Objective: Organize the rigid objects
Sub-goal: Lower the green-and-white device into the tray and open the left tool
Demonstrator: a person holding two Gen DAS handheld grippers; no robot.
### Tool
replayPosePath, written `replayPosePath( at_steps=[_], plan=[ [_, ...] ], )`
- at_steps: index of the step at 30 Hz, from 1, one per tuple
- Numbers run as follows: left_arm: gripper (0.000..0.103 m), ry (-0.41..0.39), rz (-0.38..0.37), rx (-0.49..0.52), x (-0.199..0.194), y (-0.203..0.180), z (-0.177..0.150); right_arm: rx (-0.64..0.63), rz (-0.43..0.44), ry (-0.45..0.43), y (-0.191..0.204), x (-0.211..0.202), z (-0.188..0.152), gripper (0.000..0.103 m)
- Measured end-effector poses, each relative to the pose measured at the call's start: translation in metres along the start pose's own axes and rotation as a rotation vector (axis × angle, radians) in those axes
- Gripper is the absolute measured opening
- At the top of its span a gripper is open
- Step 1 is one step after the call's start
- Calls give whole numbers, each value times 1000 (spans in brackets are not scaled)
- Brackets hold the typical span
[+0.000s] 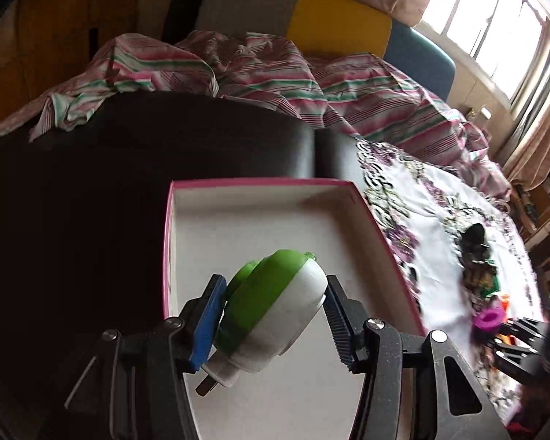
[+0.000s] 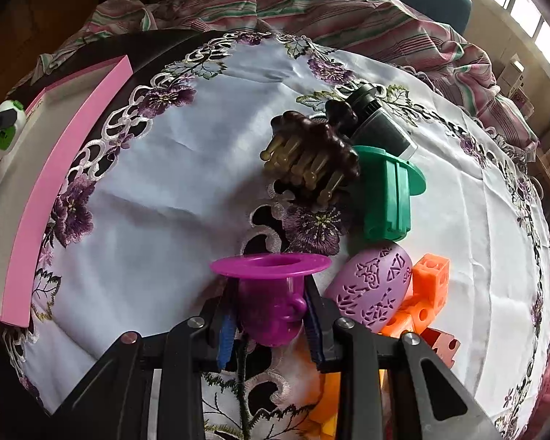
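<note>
My left gripper (image 1: 271, 304) is shut on a green and white plug-in device (image 1: 275, 311) and hangs over the white inside of the pink-edged box (image 1: 260, 216). That same device (image 2: 3, 128) shows small at the far left of the right wrist view, over the pink box (image 2: 55, 168). My right gripper (image 2: 271, 315) is shut on a magenta flanged cup (image 2: 271, 286), its pads against the cup's body, just above the embroidered cloth (image 2: 157, 190). The magenta cup (image 1: 489, 319) also appears small in the left wrist view.
On the cloth lie a brown wooden brush (image 2: 311, 157), a dark cylinder (image 2: 377, 124), a green flanged piece (image 2: 388, 190), a lilac patterned oval (image 2: 374, 289) and orange blocks (image 2: 425, 293). A striped sheet (image 1: 311, 80) and a black cushion (image 1: 128, 168) lie behind the box.
</note>
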State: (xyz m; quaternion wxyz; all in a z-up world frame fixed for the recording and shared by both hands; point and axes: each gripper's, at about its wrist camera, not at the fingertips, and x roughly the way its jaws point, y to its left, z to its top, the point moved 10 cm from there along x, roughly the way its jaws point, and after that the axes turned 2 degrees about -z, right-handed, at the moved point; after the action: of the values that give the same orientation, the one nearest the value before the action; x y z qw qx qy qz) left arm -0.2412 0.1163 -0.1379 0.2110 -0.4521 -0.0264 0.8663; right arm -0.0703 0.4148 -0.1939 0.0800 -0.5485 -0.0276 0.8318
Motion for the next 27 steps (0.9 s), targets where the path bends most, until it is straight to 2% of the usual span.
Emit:
replayPosePath(
  at_steps=[6,12,14,15,16,20,27],
  plan=[
    [54,14,99,1,26,19,14,-17,-11,-7,2,-1,0,31],
    [56,16,134,7,30,25,16,-15,-9,-7,2,-1,0,31],
    [65,-5,122,-3,20,24,14,-12,-6,-5,2,0,0,31],
    [73,-19,120,-11,15,24,14,-9,-5,-5,1,0,1,31],
    [75,-38,119,-20,7,23,13,-6,-6,-5,2,-1,0,31],
    [74,-66,94,-30,-19,14,-4,-5,-9,-5,2,-1,0,31],
    [74,-53,95,41,-52,-22,-56,-1,-9,-4,3,-1,-1,31]
  ],
)
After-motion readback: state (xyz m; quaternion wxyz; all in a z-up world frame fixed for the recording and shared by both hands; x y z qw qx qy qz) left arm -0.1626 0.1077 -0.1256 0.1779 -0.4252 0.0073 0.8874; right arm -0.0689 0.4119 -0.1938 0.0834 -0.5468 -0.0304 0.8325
